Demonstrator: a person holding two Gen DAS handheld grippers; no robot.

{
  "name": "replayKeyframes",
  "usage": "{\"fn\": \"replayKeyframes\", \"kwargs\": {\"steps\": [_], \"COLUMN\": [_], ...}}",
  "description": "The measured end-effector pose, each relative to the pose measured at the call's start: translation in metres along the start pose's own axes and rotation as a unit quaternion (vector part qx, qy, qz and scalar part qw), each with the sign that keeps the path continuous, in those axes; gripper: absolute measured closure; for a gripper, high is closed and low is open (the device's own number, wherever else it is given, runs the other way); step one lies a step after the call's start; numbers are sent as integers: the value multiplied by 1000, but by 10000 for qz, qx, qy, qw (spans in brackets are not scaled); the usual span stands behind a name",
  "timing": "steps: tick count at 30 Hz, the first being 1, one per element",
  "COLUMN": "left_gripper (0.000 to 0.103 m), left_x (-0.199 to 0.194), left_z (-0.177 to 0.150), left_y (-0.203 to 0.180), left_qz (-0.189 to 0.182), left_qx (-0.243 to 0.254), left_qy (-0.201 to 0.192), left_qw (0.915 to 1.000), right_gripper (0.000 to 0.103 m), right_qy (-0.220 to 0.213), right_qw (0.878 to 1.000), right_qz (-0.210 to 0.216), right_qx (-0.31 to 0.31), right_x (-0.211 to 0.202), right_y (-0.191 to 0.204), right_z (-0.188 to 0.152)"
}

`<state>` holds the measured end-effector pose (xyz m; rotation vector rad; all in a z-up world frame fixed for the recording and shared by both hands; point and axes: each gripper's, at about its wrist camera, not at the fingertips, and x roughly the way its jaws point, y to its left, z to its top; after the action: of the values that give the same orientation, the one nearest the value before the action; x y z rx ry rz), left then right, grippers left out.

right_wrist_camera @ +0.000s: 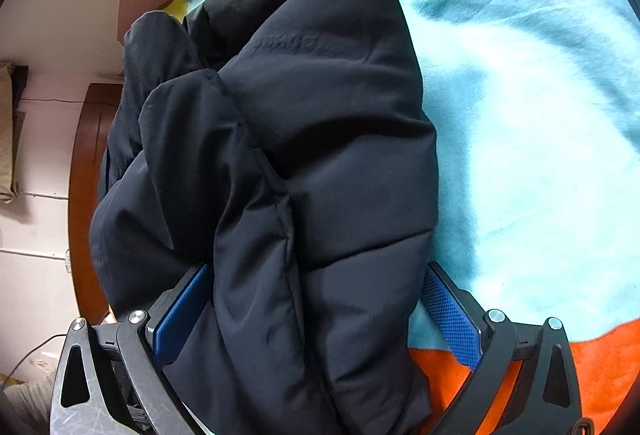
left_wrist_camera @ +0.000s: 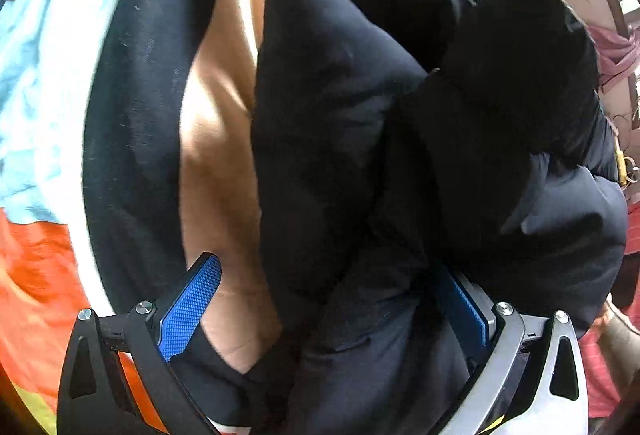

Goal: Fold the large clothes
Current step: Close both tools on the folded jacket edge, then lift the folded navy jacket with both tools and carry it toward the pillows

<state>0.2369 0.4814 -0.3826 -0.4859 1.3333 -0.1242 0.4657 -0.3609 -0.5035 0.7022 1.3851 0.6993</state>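
Note:
A dark navy puffer jacket [left_wrist_camera: 340, 115] lies bunched and partly folded on a bed blanket [left_wrist_camera: 216, 155] patterned in tan, black, white, light blue and orange. My left gripper [left_wrist_camera: 326, 267] points down at it with jaws wide. A fold of the jacket sits between them, the right pad [left_wrist_camera: 464, 311] against the fabric and the left pad [left_wrist_camera: 192, 307] clear of it over tan blanket. In the right wrist view the jacket [right_wrist_camera: 320, 115] fills most of the gap of my right gripper [right_wrist_camera: 318, 269]. Its jaws are spread, with a strip of light blue blanket [right_wrist_camera: 520, 115] showing beside the right pad [right_wrist_camera: 452, 311].
A wooden bed frame [right_wrist_camera: 86, 155] runs along the jacket's left side, with a wall of peeling pink paint [right_wrist_camera: 60, 15] behind it. Pink cloth [left_wrist_camera: 612, 51] hangs at the far right of the left wrist view, and red striped fabric [left_wrist_camera: 600, 375] shows below it.

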Motion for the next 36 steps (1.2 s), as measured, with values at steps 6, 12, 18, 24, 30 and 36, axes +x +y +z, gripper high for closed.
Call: {"fn": "replayKeyframes", "kwargs": {"steps": [6,12,18,24,30,36], "left_gripper": [45,74,87,90,90,90], "left_x": [-2,-12,-36,-51,-45,-39], "left_z": [-3,-10,-28,-35,-25,-35], "left_y": [-9,-9,-8,-9,-11,-28], "left_qz": [-337,-330,-82,-36,152,188], "left_qx": [331,682,960,1014,1061,1089], "left_qy": [-180,-233,-516,-556,-502,-508], "left_qw": [9987,9969,9940,9933,9930,9926], "right_gripper": [3,54,80,86,86,86], "right_qy": [-37,-11,-160,-260,-113,-145], "right_qw": [9998,9980,9945,9922,9923,9924], "right_qz": [89,157,135,128,-60,-36], "right_qx": [-151,-611,-1031,-1211,-1235,-1222], "right_x": [5,-3,-22,-32,-27,-25], "right_y": [4,20,35,45,50,53], "right_z": [1,-3,-11,-17,-13,-12]}}
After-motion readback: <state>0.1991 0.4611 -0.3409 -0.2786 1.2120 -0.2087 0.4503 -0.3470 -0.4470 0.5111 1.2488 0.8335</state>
